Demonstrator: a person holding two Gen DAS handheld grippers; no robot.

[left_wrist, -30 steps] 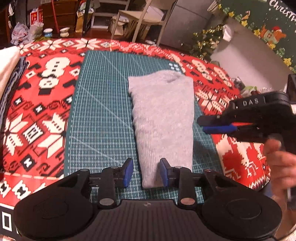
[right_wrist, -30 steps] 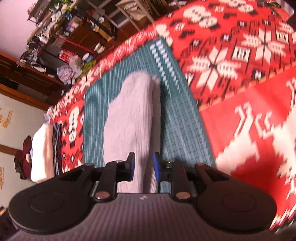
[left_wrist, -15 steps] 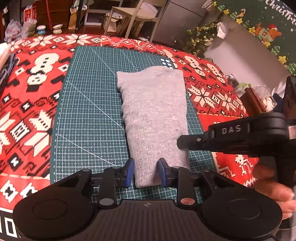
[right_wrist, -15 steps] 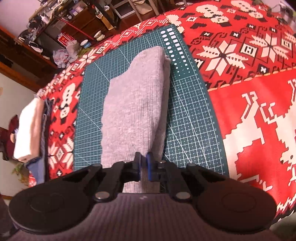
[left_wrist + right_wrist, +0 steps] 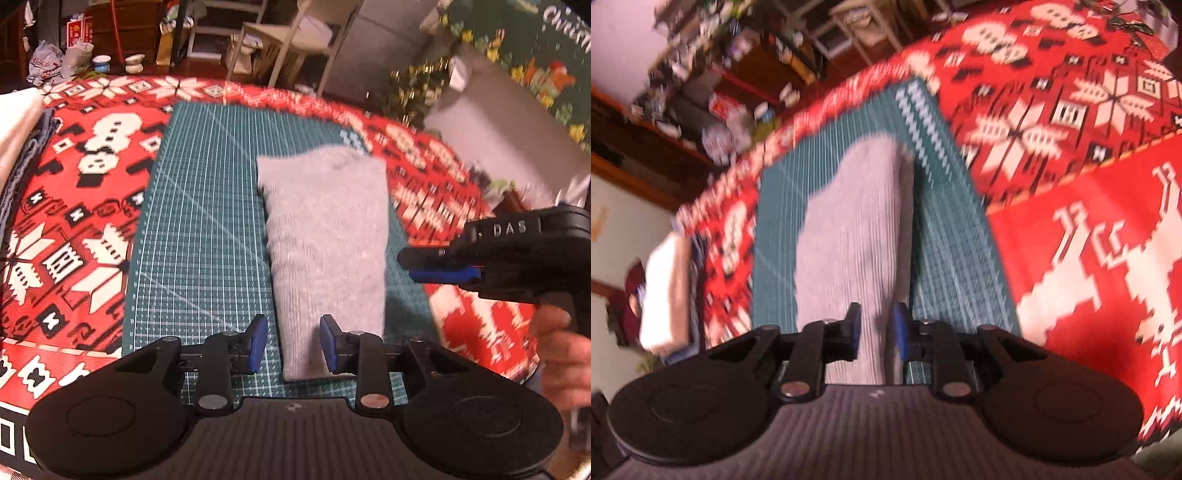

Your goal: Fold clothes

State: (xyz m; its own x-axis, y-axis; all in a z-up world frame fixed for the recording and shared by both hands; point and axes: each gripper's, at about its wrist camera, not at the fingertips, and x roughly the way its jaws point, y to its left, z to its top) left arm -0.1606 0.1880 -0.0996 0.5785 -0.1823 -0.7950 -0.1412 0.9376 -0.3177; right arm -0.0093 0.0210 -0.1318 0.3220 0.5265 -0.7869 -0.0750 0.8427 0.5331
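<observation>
Grey garment: folded into a long strip, lying on my green mat. My left gripper: jaws wide, over its near end. My right gripper: jaws apart, empty, above the strip.

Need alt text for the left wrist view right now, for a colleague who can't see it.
A folded grey garment lies lengthwise on a green cutting mat, its near end between the open left gripper. The right gripper hovers at the right, over a red patterned tablecloth.
</observation>
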